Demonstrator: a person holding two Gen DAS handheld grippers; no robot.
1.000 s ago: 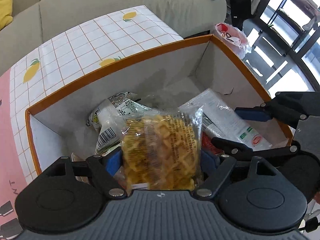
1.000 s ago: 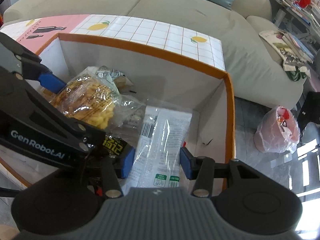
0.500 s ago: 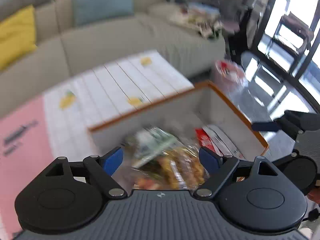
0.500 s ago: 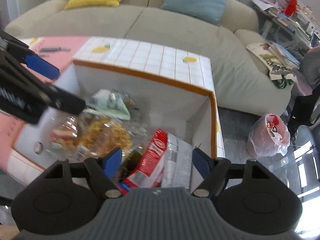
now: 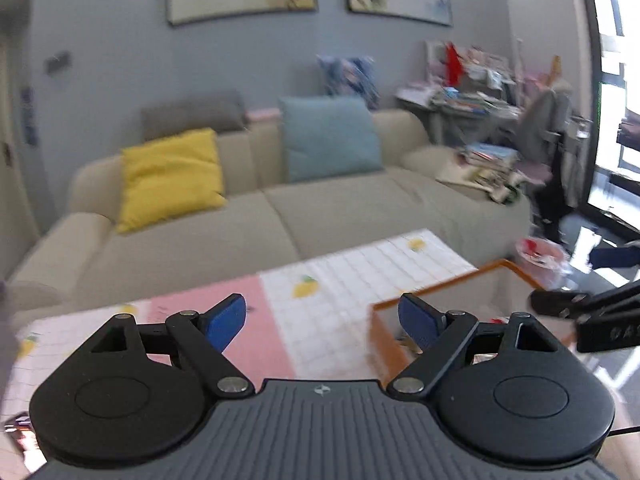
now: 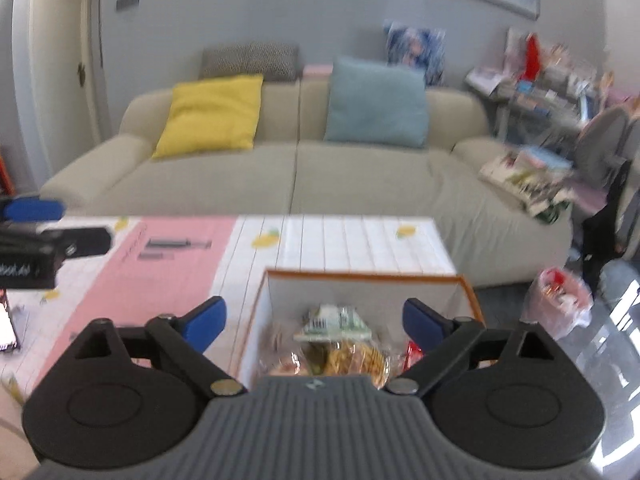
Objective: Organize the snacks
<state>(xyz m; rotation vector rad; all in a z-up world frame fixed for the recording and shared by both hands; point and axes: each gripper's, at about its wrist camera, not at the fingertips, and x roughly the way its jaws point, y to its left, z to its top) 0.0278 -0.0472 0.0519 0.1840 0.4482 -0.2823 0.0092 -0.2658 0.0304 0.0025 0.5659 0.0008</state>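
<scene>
An orange-rimmed white box (image 6: 368, 277) stands on the table and holds several snack packets, among them a yellow waffle bag (image 6: 356, 360) and a green-and-white packet (image 6: 332, 322). My right gripper (image 6: 316, 322) hangs above the box, its jaws still opening, with nothing between the blue pads. My left gripper (image 5: 322, 320) is open and empty over the table, left of the box's corner (image 5: 440, 288). Each gripper shows at the edge of the other's view: the right gripper's fingers (image 5: 612, 258) and the left gripper's fingers (image 6: 36, 208).
The table wears a pink and white checked cloth (image 6: 180, 252) with lemon prints. A beige sofa (image 6: 296, 176) with yellow and blue cushions stands behind it. A pink rubbish bag (image 6: 560, 300) sits on the floor at the right. Something dark lies at the table's left edge (image 6: 6, 320).
Both grippers let go of their packets in the box, opened wide, rose and tilted up. The left one swung left over the table.
</scene>
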